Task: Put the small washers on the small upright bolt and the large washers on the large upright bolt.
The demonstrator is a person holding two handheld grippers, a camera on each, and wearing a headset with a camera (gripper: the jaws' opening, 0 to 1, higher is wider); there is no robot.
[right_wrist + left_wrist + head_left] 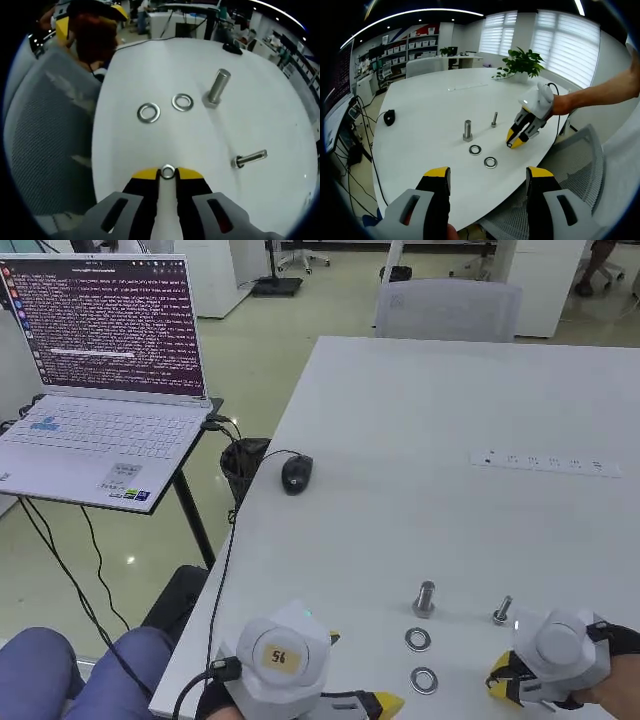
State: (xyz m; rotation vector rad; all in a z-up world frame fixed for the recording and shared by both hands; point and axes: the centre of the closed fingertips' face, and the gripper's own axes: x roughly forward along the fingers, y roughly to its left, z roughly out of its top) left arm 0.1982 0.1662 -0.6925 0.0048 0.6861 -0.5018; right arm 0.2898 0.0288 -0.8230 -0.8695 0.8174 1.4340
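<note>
Two upright bolts stand on the white table (420, 440): the large bolt (424, 598) (467, 131) (218, 87) and, to its right, the small bolt (502, 611) (494, 119) (250, 158). Two large washers (418, 640) (424, 679) (475, 149) (149, 112) lie flat in front of the large bolt. My right gripper (168, 174) (498, 678) (515, 141) is shut on a small washer (168, 172), held just above the table near the small bolt. My left gripper (489, 176) (385, 705) hovers open near the table's front edge with nothing between its fingers.
A black mouse (296, 474) with its cable lies at the table's left side, and a white power strip (545, 463) at the far right. A laptop (95, 430) sits on a stand left of the table. A mesh chair (45, 125) stands by the front edge.
</note>
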